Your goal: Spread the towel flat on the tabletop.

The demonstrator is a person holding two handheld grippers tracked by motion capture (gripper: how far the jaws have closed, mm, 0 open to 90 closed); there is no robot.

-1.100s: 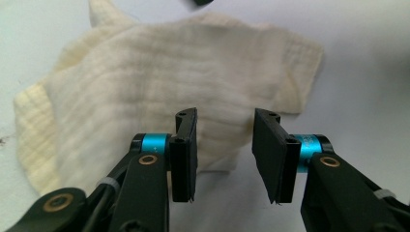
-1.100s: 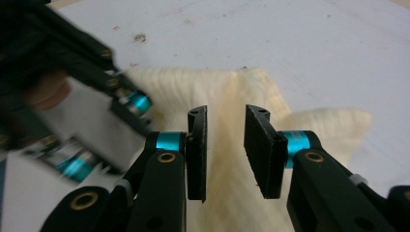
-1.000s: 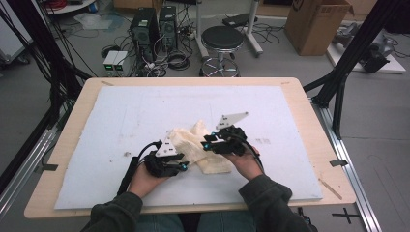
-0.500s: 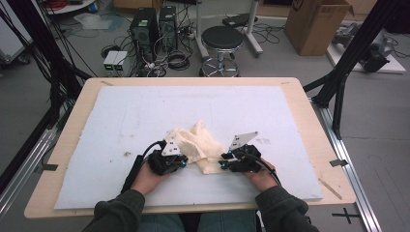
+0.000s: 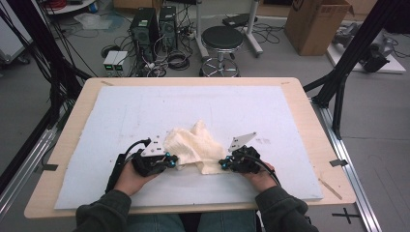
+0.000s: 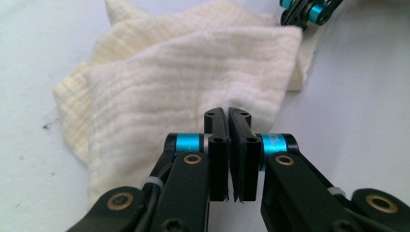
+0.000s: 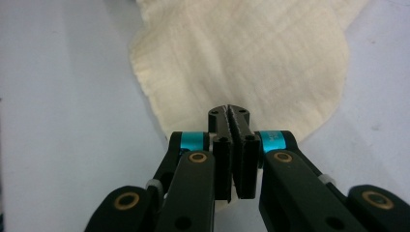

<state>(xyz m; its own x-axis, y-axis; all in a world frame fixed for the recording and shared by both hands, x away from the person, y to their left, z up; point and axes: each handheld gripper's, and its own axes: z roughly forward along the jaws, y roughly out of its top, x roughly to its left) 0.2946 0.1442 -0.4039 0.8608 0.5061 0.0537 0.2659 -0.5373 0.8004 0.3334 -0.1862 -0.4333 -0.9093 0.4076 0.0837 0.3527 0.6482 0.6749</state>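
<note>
A big wooden table was seen, and most of its top was covered by a pale blue mat. A soft cream cloth was bunched up on the mat, in the middle from left to right but closer to the near edge of the table, where the person sat. Some layers of it were folded over each other.

The left gripper was held at the left side of the cloth. Its jaws had just been closing, and in the left gripper view they were pressed together on the near edge of the cloth. The right gripper was held at the right side of the cloth. Its jaws had just been closing too, and in the right gripper view they were pinched shut on the thin edge of the cloth.

A second earlier both grippers had been placed on top of the cloth, close together. Now they were set farther apart, one at each side. The cloth had been flatter then, and now a peak was pushed up toward the far edge.

So the cloth seemed to be gripped at two spots. It was likely ready to be lifted, or pulled out flat.
</note>
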